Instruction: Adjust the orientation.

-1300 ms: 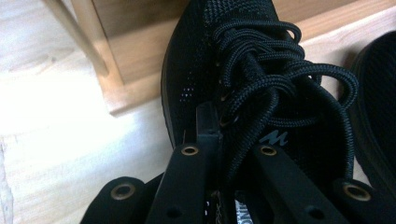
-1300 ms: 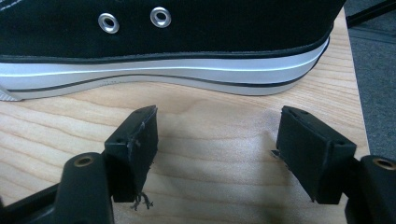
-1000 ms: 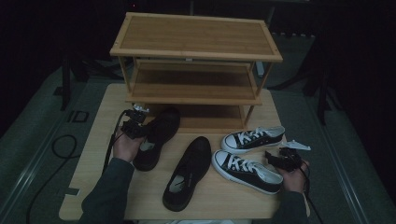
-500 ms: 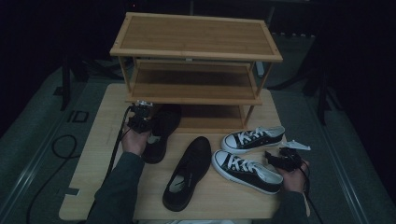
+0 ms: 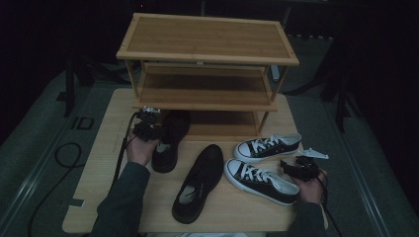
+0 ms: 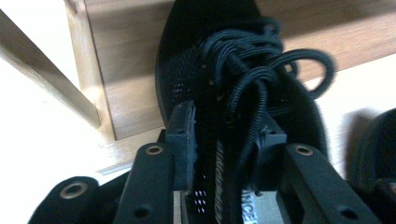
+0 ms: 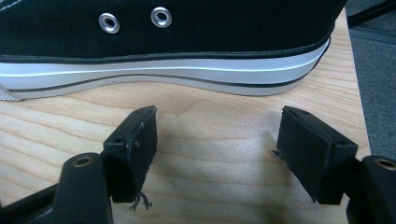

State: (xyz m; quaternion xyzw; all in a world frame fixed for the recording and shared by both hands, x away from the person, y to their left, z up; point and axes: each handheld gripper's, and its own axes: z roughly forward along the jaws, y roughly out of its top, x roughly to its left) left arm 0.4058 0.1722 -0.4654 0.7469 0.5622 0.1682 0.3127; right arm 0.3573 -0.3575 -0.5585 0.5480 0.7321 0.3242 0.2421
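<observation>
The left gripper [image 6: 224, 140] is clamped on the black shoe [image 5: 170, 138], at the rack's [image 5: 207, 64] 7 o'clock; a thin hold could slip. The right gripper [image 7: 217, 149] gapes empty beside the sneaker [image 7: 177, 42].

Board [image 5: 99, 163] carries rack [image 5: 207, 59] (bamboo), four shoes.

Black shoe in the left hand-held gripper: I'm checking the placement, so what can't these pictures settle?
- High view: black shoe's toe lies under the rack's middle shelf, in shadow.
- Left gripper view: the heel is cut off by the bottom edge, behind the left hand-held gripper.
- Both: its sole's contact underneath is unclear.
</observation>
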